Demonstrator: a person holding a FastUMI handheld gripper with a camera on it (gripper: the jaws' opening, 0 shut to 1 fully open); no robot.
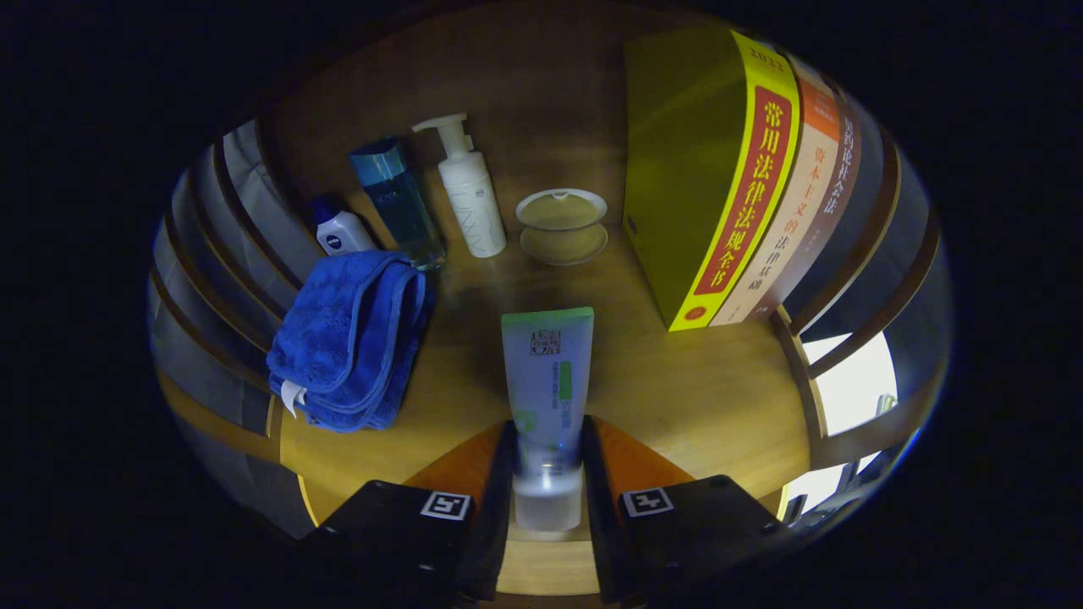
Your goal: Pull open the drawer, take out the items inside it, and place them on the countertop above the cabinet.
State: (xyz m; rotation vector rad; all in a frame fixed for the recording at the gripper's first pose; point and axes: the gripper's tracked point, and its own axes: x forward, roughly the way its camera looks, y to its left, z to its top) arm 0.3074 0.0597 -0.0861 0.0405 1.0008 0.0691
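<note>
gripper [548, 482]: clenched on the tube [548, 385], which is pinched near its capped end by both fingers.
tube: held over the wooden surface [694, 389], flat end pointing ahead.
left of tube: folded blue towel [351, 338]; bottles [398, 203] stood beyond it.
ahead: lidded cup [562, 224].
right: upright books [736, 178].
</note>
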